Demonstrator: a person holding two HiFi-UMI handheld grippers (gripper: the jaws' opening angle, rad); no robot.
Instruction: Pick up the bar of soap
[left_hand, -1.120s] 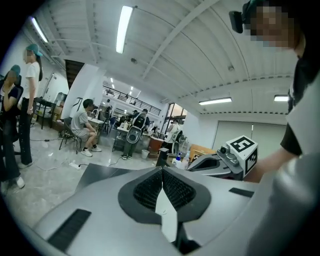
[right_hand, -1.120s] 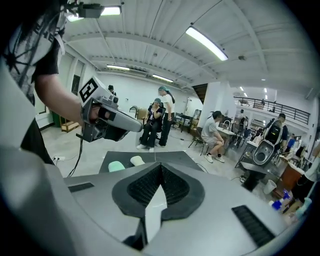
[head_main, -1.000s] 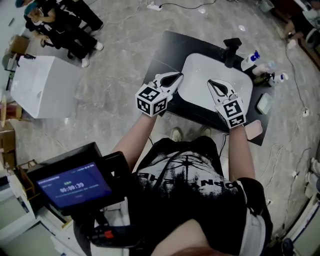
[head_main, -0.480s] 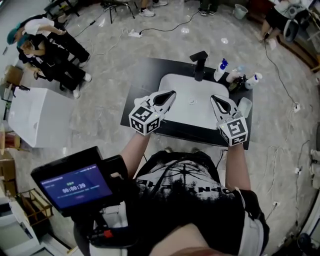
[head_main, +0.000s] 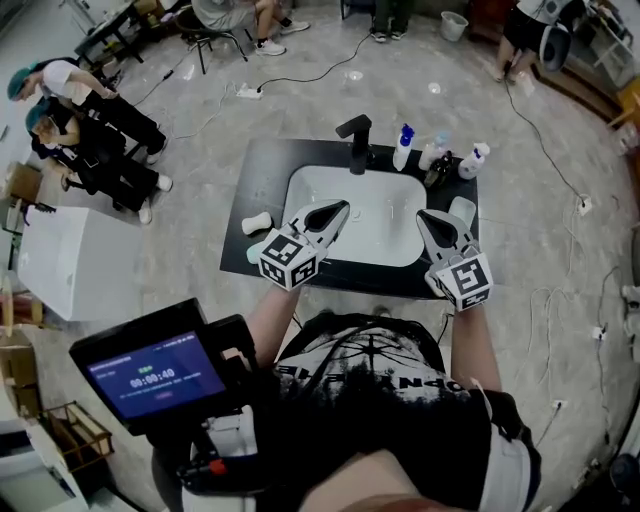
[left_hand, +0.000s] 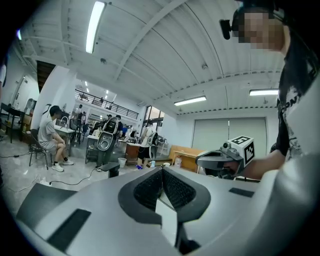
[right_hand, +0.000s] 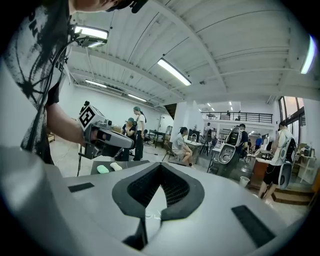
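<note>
Left gripper and right gripper, clenched empty, are pulling back to the near rim of the white basin; staying shut risks knocking the white oval soap bar off the black counter.

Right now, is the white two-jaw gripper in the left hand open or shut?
Shut: the left gripper has its black ribbed pads touching, nothing between.

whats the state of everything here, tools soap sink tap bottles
left tool: shut, empty, held above the left part of the sink
right tool: shut, empty, held above the sink's right part
bar of soap: lying on the counter left of the sink, untouched
sink: nothing in it where visible
tap: no water seen running
spray bottles: upright behind the sink
</note>
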